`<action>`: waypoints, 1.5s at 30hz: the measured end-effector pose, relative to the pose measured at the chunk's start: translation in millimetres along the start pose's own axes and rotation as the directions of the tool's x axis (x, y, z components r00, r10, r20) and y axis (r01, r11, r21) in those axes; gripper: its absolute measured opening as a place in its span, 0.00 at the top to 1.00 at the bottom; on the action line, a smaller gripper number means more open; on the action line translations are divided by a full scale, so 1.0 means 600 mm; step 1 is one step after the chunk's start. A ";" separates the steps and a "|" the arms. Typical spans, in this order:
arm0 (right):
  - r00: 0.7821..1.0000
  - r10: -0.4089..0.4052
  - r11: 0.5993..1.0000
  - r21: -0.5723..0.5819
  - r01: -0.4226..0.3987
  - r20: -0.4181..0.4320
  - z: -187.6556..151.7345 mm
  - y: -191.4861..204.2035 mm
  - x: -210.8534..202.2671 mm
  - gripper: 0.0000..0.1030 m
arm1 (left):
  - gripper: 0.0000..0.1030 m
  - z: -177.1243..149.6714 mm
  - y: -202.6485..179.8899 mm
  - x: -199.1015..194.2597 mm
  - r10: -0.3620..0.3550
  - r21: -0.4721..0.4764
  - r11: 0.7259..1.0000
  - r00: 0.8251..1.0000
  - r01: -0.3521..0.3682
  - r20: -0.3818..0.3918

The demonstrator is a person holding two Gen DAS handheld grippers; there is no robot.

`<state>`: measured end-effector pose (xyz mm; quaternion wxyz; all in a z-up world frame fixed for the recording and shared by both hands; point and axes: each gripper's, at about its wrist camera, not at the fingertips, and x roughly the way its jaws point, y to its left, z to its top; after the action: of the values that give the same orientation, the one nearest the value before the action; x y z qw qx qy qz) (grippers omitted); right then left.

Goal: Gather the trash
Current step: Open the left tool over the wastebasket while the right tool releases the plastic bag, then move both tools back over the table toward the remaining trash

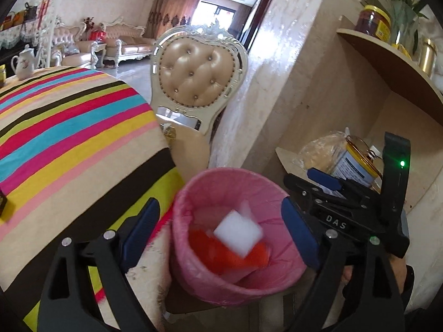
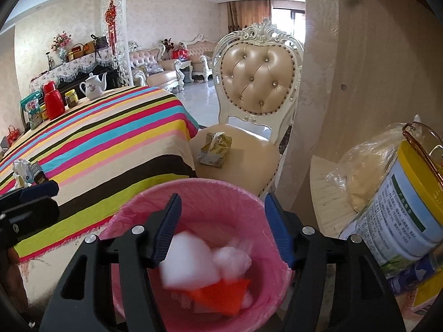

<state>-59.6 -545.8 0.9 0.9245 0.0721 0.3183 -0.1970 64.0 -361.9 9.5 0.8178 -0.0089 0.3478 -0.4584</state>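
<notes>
Both tools hang over the round waste bin lined with a pink plastic bag [image 1: 235,238], which stands on the floor beside the table covered with a striped multicolour cloth [image 1: 69,138]. The left tool [image 1: 218,235] has its blue-padded fingers spread wide on either side of the bin mouth, with nothing between them. The right tool [image 2: 221,232] is likewise spread, and it grips nothing.

A blurred white square block, foam-like or wadded paper [image 1: 238,232], sits in the bin mouth; its blur suggests it is dropping in, though I cannot tell which tool let it go. Under it lie a crumpled orange-red wrapper [image 1: 235,257] and, in the right wrist view, a second white crumpled wad [image 2: 232,257]. So several pieces of trash are already collected.

What is left, as far as I can judge: a torn, flattened yellow-green paper carton [image 2: 213,150] lies on the seat of the cream tufted chair with ornate white frame [image 2: 257,83], and a crumpled white tissue [image 2: 20,167] sits at the near edge of the table by a small dark box [image 2: 38,173]. Both look like trash not yet picked up. The teapot, jars and red flask at the table's far end look like things to keep. The task seems partly done, with these pickups remaining.
</notes>
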 end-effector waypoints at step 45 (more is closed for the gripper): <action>0.956 0.290 0.936 -0.200 -0.291 -0.034 0.000 0.287 -0.001 0.19 | 0.17 -0.101 0.274 -0.297 0.472 -0.244 0.866 0.875 -0.437 0.109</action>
<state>10.4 -388.5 2.7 0.9453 0.0242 0.3245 -0.0249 90.9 -113.6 8.6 0.9230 -0.0514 0.3178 -0.2106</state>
